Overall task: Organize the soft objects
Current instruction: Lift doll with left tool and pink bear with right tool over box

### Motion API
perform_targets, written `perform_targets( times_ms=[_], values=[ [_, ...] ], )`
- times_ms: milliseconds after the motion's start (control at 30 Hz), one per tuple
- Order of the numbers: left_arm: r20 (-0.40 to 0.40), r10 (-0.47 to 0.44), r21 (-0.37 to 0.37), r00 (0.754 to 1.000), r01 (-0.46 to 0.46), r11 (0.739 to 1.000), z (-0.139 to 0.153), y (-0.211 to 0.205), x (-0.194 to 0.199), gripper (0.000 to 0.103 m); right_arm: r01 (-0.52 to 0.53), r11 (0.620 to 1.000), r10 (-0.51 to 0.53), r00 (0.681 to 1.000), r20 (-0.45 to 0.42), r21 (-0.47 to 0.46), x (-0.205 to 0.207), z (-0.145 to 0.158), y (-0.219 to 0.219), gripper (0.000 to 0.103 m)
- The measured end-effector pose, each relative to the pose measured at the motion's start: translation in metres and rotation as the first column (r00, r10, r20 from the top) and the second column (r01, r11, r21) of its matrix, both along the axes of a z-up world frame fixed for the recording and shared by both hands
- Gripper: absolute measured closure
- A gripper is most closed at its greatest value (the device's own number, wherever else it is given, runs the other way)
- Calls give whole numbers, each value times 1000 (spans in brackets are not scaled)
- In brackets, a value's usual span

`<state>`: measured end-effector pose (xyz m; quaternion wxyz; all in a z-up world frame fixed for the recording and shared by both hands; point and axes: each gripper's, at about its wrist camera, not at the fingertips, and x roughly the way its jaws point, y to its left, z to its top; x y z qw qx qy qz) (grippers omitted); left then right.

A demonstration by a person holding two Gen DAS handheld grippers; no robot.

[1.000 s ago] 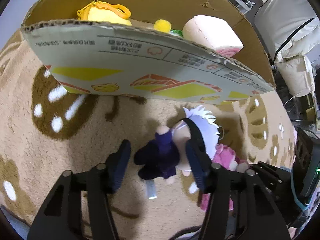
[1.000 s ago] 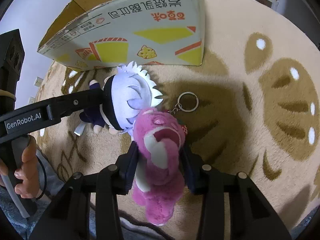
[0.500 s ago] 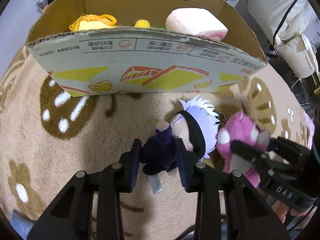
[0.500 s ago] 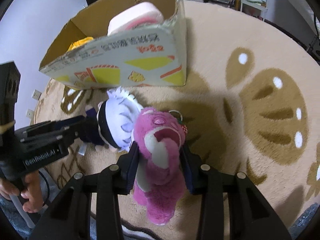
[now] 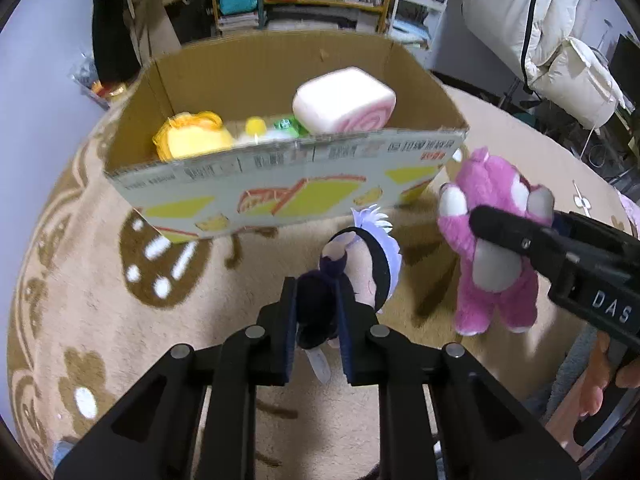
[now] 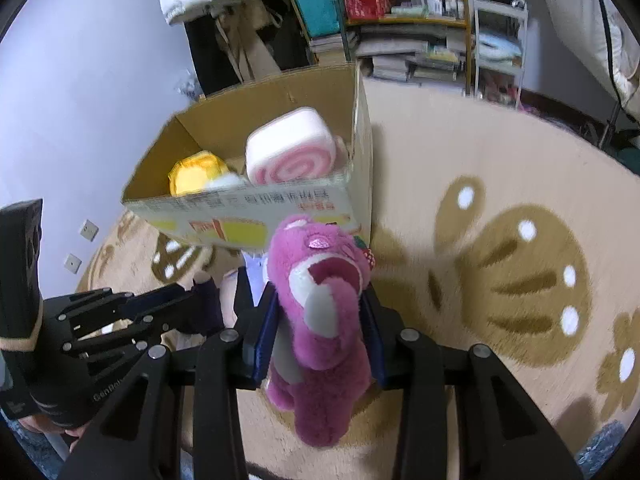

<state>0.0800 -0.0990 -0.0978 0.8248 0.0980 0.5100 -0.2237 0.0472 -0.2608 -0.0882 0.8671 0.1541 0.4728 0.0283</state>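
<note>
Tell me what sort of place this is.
Probably a lived-in room at home, perhaps a bedroom or storage corner: a beige plush rug with brown patterns on the floor, cluttered shelves of books and bottles against the wall, and white padded bedding hanging nearby.

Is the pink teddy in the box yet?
Out. The pink teddy hangs in the right gripper, in front of the box.

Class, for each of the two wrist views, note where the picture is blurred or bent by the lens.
Left wrist view: the pink bear and right gripper are smeared, the cardboard box bulges in a curve, corners go black. Right wrist view: the rug is streaked, the bear's head soft, the shelves lean.
</note>
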Motion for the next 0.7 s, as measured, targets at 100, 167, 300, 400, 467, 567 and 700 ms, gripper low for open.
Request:
perform_targets(
  times_ms=[100,167,300,400,467,567,700],
  values=[
    [65,12,4,998,-13,1000,14,1,-6,87,6,1000,-6,999,53,0,-3,10,0,62],
    [102,20,-4,995,-20,1000,25,7,-7,87,-1,1000,1,995,99,6,-6,19,0,62],
    [164,38,-25,986,-35,999,43,20,-11,87,-10,1000,14,982,186,-21,-13,37,5,62],
    [238,77,-44,968,-68,997,62,34,-16,87,-7,999,17,970,242,-45,-17,49,8,62],
    [288,98,-60,953,-84,995,73,40,-19,87,-3,999,17,963,268,-51,-18,53,9,62],
    [361,123,-82,924,-100,992,89,47,-25,87,0,999,16,951,308,-51,-19,60,7,62],
    [407,162,-138,899,-115,984,107,56,-27,87,4,998,17,935,355,-59,-20,68,7,62]
  ],
)
